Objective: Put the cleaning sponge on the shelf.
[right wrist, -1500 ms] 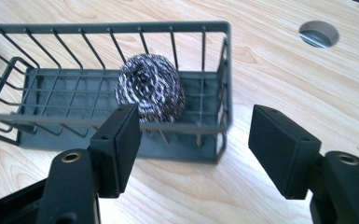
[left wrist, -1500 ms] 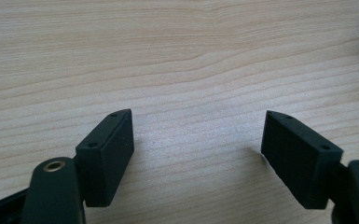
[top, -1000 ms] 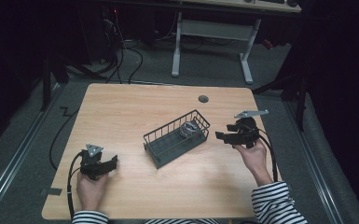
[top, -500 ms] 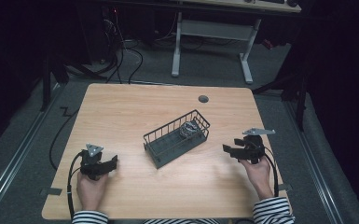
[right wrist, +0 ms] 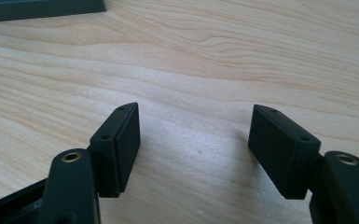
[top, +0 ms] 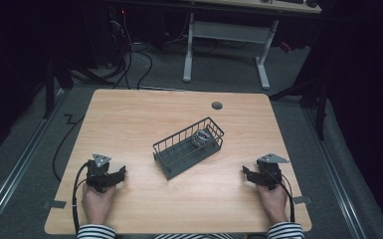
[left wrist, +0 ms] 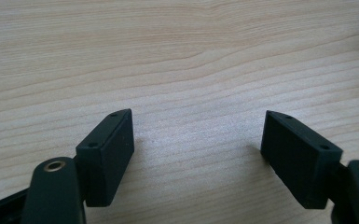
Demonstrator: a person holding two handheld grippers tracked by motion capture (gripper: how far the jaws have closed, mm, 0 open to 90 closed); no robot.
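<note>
Overhead, basket (top: pixel 189 148) holds a crumpled object (top: pixel 200 138).

Your two claws, the left claw (top: pixel 122 173) and the right claw (top: pixel 246 174), are matte black over a pale bench (top: pixel 129 119) of light streaked wood grain, the wire basket (top: pixel 179 149) is dark grey holding something silvery (top: pixel 200 138), and your sleeves (top: pixel 95 231) carry black-and-white stripes.
</note>
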